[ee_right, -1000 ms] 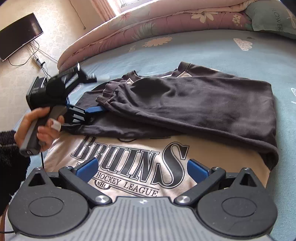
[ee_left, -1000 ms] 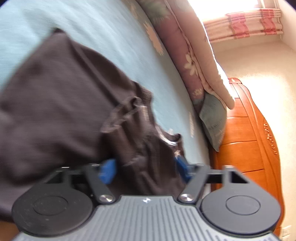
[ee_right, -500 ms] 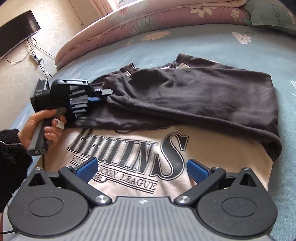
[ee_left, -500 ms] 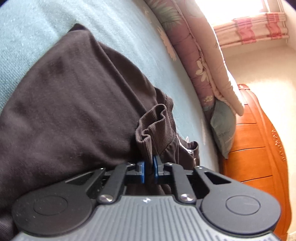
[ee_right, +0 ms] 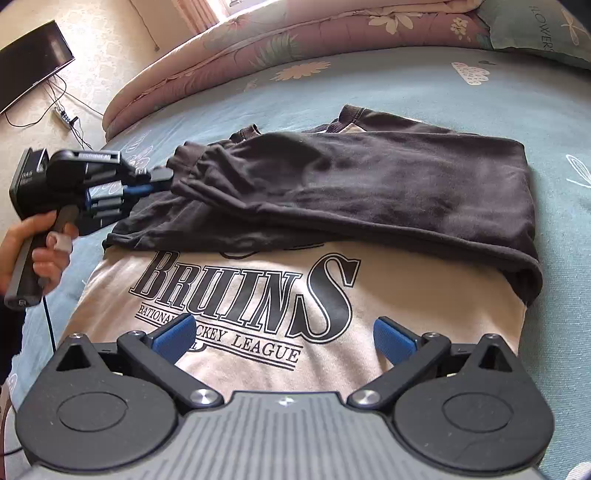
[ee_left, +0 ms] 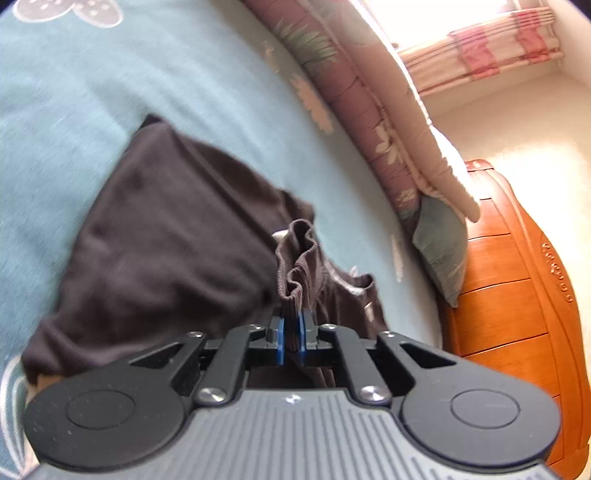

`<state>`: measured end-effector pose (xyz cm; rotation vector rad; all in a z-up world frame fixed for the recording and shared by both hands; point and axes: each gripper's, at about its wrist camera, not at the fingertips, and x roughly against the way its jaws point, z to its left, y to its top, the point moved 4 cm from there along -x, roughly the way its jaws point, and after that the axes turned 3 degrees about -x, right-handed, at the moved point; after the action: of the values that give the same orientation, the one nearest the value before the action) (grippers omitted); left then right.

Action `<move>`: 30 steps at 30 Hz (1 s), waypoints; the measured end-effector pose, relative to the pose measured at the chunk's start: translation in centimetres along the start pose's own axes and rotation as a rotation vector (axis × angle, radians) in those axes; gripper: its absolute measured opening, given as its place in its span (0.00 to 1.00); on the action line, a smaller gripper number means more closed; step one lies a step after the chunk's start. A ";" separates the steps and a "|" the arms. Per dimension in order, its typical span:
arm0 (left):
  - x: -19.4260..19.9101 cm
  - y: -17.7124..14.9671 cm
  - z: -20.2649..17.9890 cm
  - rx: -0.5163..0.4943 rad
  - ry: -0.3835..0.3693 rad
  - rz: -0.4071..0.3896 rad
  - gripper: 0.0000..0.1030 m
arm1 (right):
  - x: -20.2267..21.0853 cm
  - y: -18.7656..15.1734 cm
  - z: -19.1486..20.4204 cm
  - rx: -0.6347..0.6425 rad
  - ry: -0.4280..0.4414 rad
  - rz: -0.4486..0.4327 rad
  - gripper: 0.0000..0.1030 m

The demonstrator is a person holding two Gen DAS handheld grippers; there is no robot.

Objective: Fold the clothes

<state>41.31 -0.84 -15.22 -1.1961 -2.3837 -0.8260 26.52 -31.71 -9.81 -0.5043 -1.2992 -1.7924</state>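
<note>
A cream sweatshirt (ee_right: pixel 388 280) with dark sleeves and a "BRUINS" print lies on the teal bed sheet (ee_right: pixel 388 88). One dark sleeve (ee_right: pixel 351 184) is folded across its chest. My left gripper (ee_left: pixel 291 332) is shut on the ribbed cuff (ee_left: pixel 299 258) of that sleeve and holds it a little above the bed. From the right wrist view, the left gripper (ee_right: pixel 162 181) pinches the cuff (ee_right: pixel 186 157) at the sweatshirt's left side. Low over the shirt's printed front, my right gripper (ee_right: pixel 284 338) stands open with nothing between its blue pads.
A rolled floral quilt (ee_right: pixel 314 33) runs along the bed's far edge, with a green pillow (ee_right: pixel 535 33) at its end. A wooden headboard (ee_left: pixel 517 295) stands past the bed. On the floor to the left lie a dark screen (ee_right: pixel 29 62) and a power strip (ee_right: pixel 64 116).
My left gripper closed on the sleeve cuff and then rose a little with it, pulling the sleeve's end off the shirt. The right gripper stayed put and open.
</note>
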 end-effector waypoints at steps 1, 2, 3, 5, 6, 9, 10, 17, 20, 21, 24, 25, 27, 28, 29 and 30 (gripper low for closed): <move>0.1 -0.3 0.2 0.008 -0.005 0.002 0.05 | 0.1 0.1 0.0 0.004 -0.001 0.000 1.00; 0.2 -0.6 0.3 0.013 -0.020 0.003 0.05 | 0.2 0.3 0.0 0.010 -0.003 -0.001 1.00; 0.3 -0.8 0.4 0.011 -0.025 0.003 0.05 | 0.3 0.5 0.0 0.017 -0.008 -0.003 1.00; 0.4 -1.0 0.8 0.008 -0.016 0.007 0.05 | 0.5 1.0 -0.1 0.032 -0.019 -0.007 1.00; 0.5 -0.9 1.1 0.020 -0.018 0.007 0.05 | 0.6 1.4 -0.2 0.038 -0.028 -0.015 1.00; 0.7 -0.7 1.9 0.049 -0.029 -0.005 0.05 | 0.7 3.2 -0.2 0.093 -0.071 -0.037 1.00; 0.6 -0.7 2.0 0.050 -0.032 -0.007 0.05 | 0.6 3.9 -0.1 0.107 -0.071 -0.046 1.00; 0.7 -0.3 2.2 0.030 -0.031 0.003 0.05 | -4.5 6.6 -2.4 0.041 -0.047 0.011 1.00; 1.5 -0.1 2.4 0.006 -0.028 0.007 0.05 | -3.5 5.0 -3.1 0.089 -0.071 0.052 1.00; 1.9 0.0 2.2 -0.014 -0.025 0.008 0.05 | -3.0 4.4 -3.3 0.106 -0.083 0.066 1.00; 3.5 0.1 0.2 -0.154 -0.004 0.009 0.05 | -1.1 4.1 -4.0 0.117 -0.089 0.077 1.00; 3.7 0.2 -1.0 -0.220 0.002 0.010 0.05 | -0.5 4.5 -4.2 0.116 -0.087 0.069 1.00; 3.3 0.5 -3.7 -0.357 0.015 0.003 0.07 | 0.8 5.2 -4.6 0.115 -0.092 0.043 1.00; 2.4 0.7 -5.0 -0.421 0.017 0.004 0.09 | 1.0 6.1 -4.9 0.113 -0.118 0.013 1.00; 1.0 0.8 -6.2 -0.478 0.021 0.015 0.12 | 0.8 7.0 -5.3 0.092 -0.141 -0.007 1.00; -0.6 0.8 -7.2 -0.528 0.035 0.030 0.13 | 0.3 7.8 -5.8 0.063 -0.154 -0.023 1.00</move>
<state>42.68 -5.40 -9.77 -1.3790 -2.1762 -1.5142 33.58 -37.93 -7.31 -0.6044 -1.4675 -1.7535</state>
